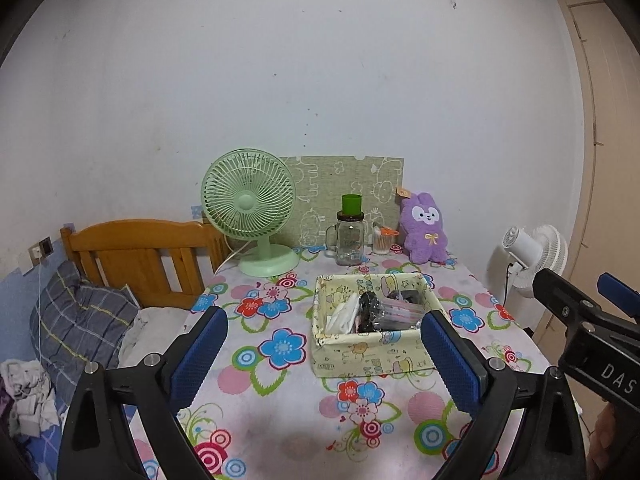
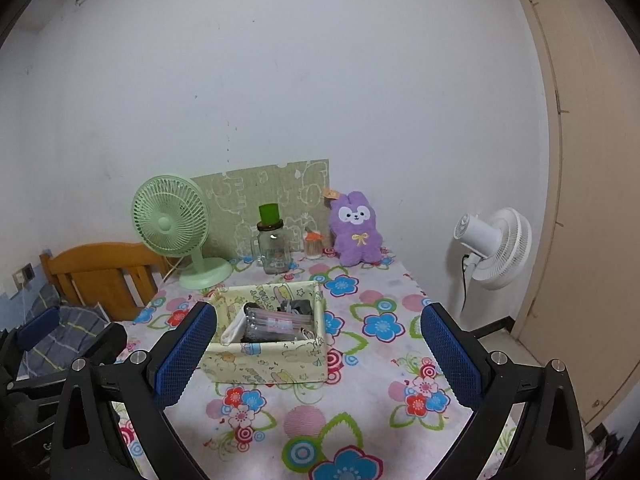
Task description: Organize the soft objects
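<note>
Two wrist views over a table covered by a white cloth printed with bright flowers (image 1: 280, 400). The left gripper (image 1: 324, 344), black-framed with blue textured pads, stands with its jaws spread wide and nothing between them; the right gripper (image 2: 318, 350), of the same build, is likewise spread wide and empty. Both hang above the near part of the table, clear of every object. The task's container, a pale yellow fabric storage box with cartoon prints (image 1: 360, 356), sits at mid-table and holds soft items: a white folded piece (image 1: 342, 314), a black bundle (image 1: 370, 310) and a clear plastic packet (image 1: 400, 312). A purple plush rabbit with a yellow bow (image 1: 425, 232) sits upright at the far right of the table, against the wall, well apart from the box. Along the same far edge stand a mint-green desk fan (image 1: 250, 208), a glass handled jar capped by a green cup (image 1: 350, 236) and a small glass of cotton swabs (image 1: 382, 242), before a green printed board (image 1: 344, 184). A white floor fan (image 2: 496, 248) stands right of the table; a wooden headboard (image 1: 140, 256) and grey plaid pillow (image 1: 80, 320) lie left
</note>
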{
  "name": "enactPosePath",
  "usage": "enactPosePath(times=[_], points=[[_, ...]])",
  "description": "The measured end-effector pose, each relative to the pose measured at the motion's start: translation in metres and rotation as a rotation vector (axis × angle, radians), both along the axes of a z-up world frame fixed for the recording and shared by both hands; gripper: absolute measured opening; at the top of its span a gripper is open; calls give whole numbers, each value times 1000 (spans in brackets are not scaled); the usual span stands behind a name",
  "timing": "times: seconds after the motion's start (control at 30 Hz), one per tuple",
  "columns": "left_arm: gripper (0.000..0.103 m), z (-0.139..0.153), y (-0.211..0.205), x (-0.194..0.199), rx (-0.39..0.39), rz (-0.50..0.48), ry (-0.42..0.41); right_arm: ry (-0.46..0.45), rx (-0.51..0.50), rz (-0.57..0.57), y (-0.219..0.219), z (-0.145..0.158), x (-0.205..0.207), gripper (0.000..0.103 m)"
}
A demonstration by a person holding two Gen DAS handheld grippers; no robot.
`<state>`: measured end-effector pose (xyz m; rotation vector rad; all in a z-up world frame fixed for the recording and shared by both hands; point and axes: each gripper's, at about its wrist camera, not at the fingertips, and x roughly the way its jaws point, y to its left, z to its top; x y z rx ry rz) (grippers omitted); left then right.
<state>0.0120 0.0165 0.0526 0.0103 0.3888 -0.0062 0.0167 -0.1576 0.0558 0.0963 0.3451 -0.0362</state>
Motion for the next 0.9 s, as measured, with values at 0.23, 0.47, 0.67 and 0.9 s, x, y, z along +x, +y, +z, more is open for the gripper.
enactPosePath(times=[0.23,0.47,0.67,0.9], points=[[103,-1,-1,-9,-16,1,-8,-11,-11,-4,-1,1,-12,103],[103,0,-1,-13,-17,11,-18,-17,-12,-11,-1,2,-17,103],[103,1,1,-16,-23,8,-20,-10,-15,-15,-2,1,-16,103],[103,1,1,-16,-24,7,-20,-6,-16,-9,-2,1,-16,103]])
